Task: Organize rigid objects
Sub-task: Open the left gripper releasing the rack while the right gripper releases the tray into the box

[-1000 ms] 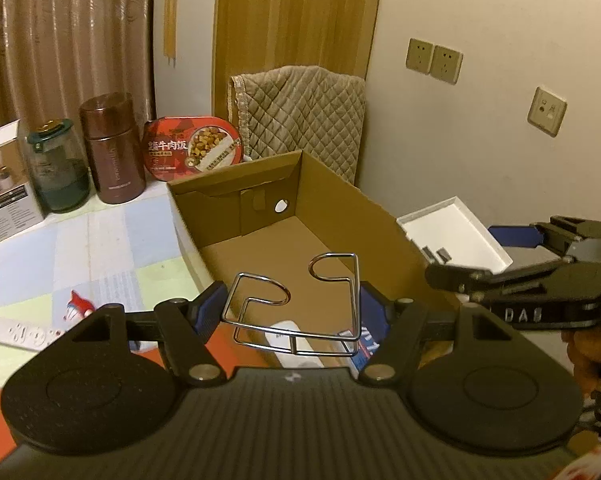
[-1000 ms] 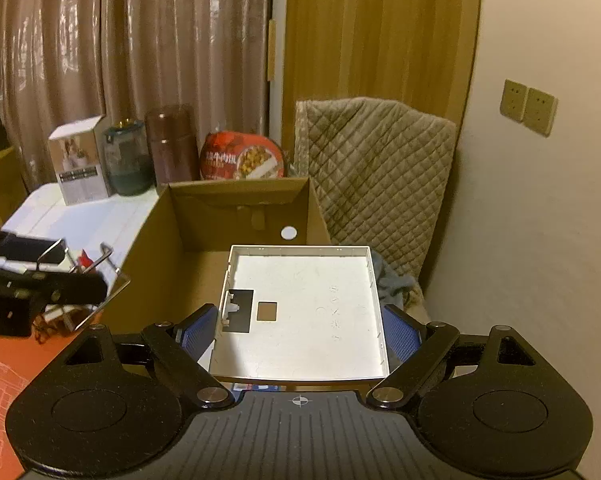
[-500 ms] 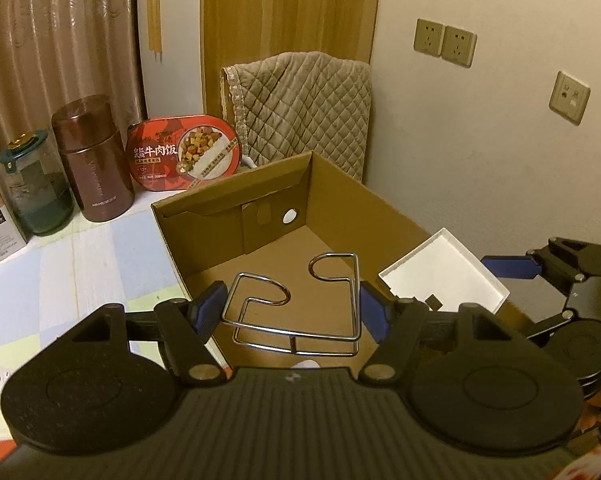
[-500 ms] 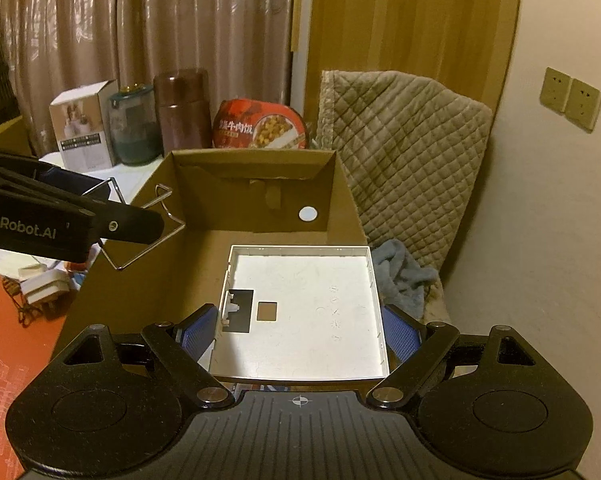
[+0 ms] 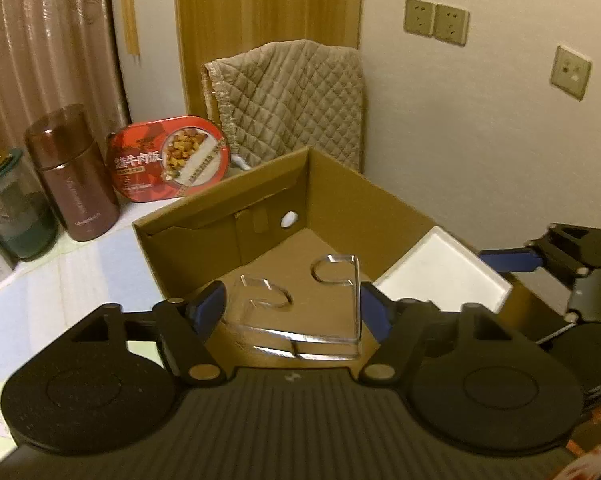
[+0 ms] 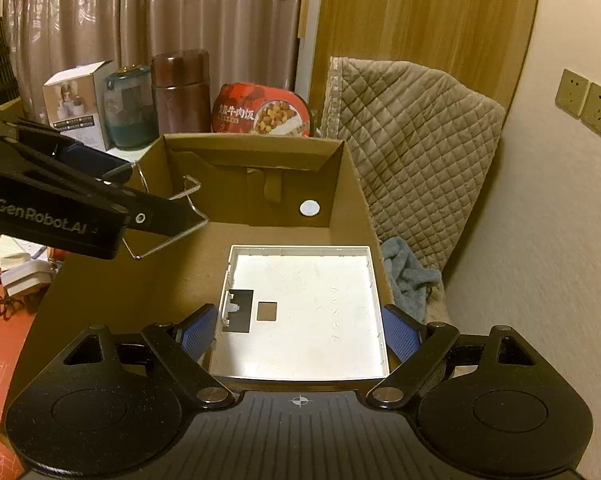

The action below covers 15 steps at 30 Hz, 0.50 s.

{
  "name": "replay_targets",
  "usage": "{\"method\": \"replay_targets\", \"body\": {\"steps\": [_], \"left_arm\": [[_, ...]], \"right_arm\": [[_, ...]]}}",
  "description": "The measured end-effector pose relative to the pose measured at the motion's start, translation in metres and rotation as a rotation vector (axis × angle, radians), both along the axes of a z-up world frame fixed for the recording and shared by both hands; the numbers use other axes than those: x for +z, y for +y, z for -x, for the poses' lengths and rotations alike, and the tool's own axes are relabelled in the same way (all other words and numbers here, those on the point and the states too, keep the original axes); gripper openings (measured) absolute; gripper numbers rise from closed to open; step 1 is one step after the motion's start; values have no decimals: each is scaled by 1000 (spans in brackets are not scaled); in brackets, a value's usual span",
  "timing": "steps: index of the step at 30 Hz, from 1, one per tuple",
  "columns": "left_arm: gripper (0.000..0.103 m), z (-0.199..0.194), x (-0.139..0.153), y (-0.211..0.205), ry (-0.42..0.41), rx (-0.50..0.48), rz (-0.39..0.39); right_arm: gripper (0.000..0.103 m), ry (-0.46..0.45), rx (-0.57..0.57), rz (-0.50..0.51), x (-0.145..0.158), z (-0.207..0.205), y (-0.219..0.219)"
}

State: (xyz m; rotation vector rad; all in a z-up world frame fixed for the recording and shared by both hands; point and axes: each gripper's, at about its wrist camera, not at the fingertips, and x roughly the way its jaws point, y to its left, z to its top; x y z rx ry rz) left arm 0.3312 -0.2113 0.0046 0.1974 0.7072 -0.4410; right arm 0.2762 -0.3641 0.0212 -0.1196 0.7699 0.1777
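Wire rack [image 5: 300,312]: thin bright steel rod bent into a squared frame with two hooked loops at its far end. Sits between the left gripper's [image 5: 292,310] blue pads, over the open cardboard box [image 5: 340,200]. Jaws are opening; the left pad looks just clear of the wire, the right pad at or against its straight side. The rack is motion-blurred, so I can't confirm contact either way. In the right wrist view the rack [image 6: 168,216] pokes out past the left gripper's black finger, above the box's left wall.

White tray [image 6: 304,312]: shallow square, hard plastic, thin raised rim, scuffed flat floor with two rectangular cut-outs near its left edge. Right gripper [image 6: 296,328] is clamped across it, ribbed blue pads pressed on the left and right rims, jaws wide. Tray is inside the box opening [image 6: 260,184], toward the right wall. From the left wrist view the tray [image 5: 440,276] is to the right of the left jaws.

Box: plain brown corrugated card, matte, round finger hole in the far wall.

Beyond the far wall, ahead of both jaws: red oval meal tub [image 5: 168,160] with glossy printed lid, brown metallic cylinder flask [image 5: 72,172], glass jar [image 5: 12,208] with teal lid. Ahead-right: quilted beige cover [image 5: 288,96], diamond-stitched.
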Motion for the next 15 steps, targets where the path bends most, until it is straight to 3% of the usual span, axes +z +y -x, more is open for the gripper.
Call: {"method": "replay_targets", "body": {"steps": [3,15], "left_arm": [[75,2,5,8,-38,39,14],[75,28,24,43,-52,98,63]], "right_arm": [[84,0,-2,-1,0,-1,1],[84,14,-14,-15,-2,-6,3]]}}
